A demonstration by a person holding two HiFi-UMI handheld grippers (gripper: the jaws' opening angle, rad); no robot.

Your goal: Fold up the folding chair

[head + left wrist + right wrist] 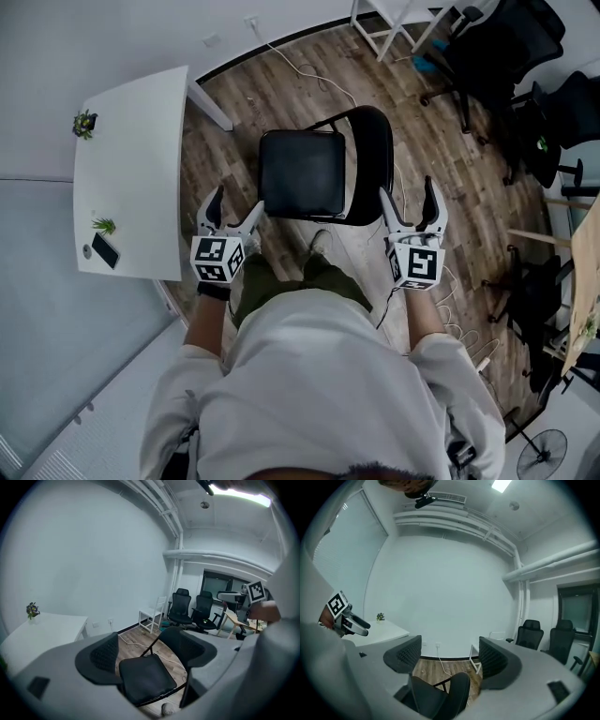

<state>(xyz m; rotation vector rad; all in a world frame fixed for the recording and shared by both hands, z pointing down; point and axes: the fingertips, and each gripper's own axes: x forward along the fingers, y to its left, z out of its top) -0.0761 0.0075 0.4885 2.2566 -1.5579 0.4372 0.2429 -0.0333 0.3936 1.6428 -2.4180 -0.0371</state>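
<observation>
left tongs [236, 208]: jaws are standing apart and holding nothing. the left gripper view is showing the chair seat through the gap, with no contact. right tongs [408, 202]: jaws are likewise standing apart and empty, with the chair backrest showing low in the gap (not touched).

the folding chair [302, 173] is standing fully open on the wooden floor [234, 122], directly ahead of the person and just beyond both tongs. its seat-to-back axis is running across the person, left to right. the backrest [375, 150] is lying on the right side, near the right tongs. the open front edge of the seat is facing left, near the left tongs. judgement: the right tongs are sitting closer to the backrest and the left tongs closer to the seat, so the fold is likely calling for steadying the back on the right while lifting the seat from the left.

further out, a white surface [141, 141] is standing to the left and carrying a dark phone [105, 250]. black office chairs [506, 47] are standing well apart at the far right.

writing: only the square black-and-white markers on the tong cubes are showing. no brand or readable text is appearing on the chair.
</observation>
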